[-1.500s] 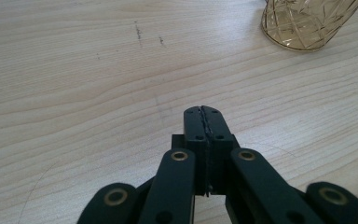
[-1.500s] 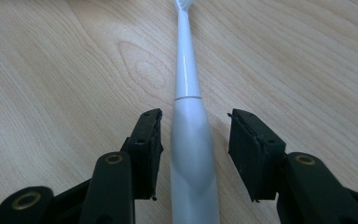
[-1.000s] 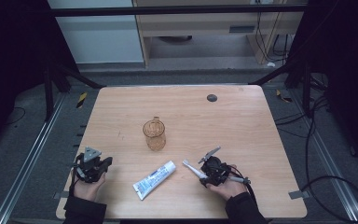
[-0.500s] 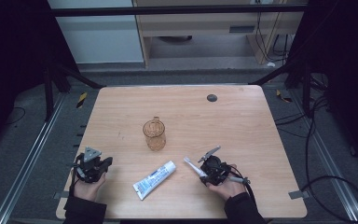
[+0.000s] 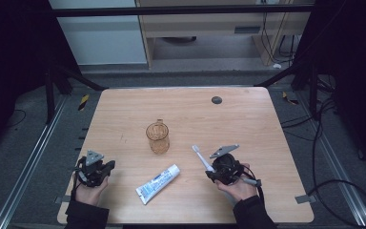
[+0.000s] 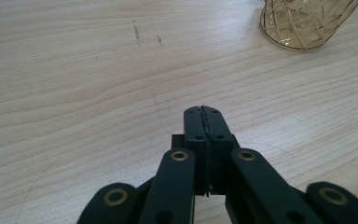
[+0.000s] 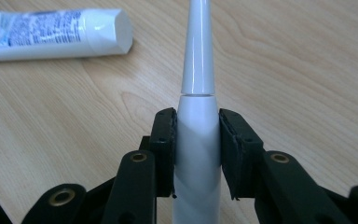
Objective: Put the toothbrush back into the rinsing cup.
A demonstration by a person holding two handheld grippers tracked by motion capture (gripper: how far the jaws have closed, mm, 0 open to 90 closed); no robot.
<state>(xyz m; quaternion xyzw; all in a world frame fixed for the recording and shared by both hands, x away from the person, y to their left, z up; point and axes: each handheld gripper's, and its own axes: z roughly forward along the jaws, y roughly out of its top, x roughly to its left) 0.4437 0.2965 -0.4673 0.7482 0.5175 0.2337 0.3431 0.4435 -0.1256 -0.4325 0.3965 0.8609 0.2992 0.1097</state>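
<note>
Right hand-held gripper (image 7: 196, 140) has the white toothbrush (image 7: 198, 107) clamped between its pads at the tabletop's (image 5: 248, 119) five o'clock, head pointing to eleven. Toothpaste tube (image 5: 158, 183) lies at six o'clock, amber glass (image 5: 157, 138) dead centre. Left hand-held gripper (image 6: 206, 122) is clenched, empty, at seven o'clock.
</note>
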